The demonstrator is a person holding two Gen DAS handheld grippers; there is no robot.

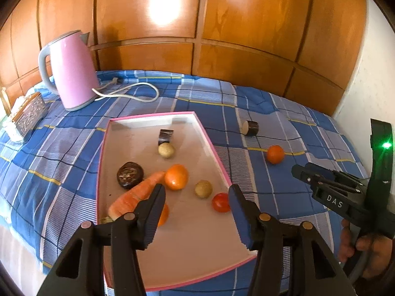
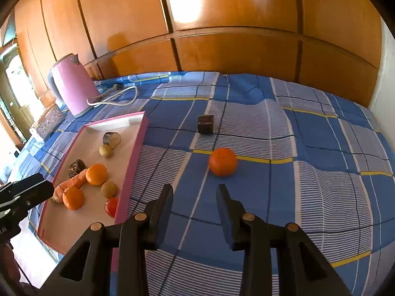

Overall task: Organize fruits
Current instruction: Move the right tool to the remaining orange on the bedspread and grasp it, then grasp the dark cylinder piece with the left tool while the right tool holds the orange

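Just ahead of the empty, wide-open right claw (image 2: 195, 192), a mandarin (image 2: 223, 161) on the bed (image 2: 321, 148): light, soft-skinned, best gripped gently across its middle.

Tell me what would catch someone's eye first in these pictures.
Probably the pink kettle standing at the back left of the blue checked bedspread, its white cord trailing beside it. Next, the pink-rimmed tray holding a carrot, oranges and other produce. A lone orange sits on the cloth ahead of the open right gripper.
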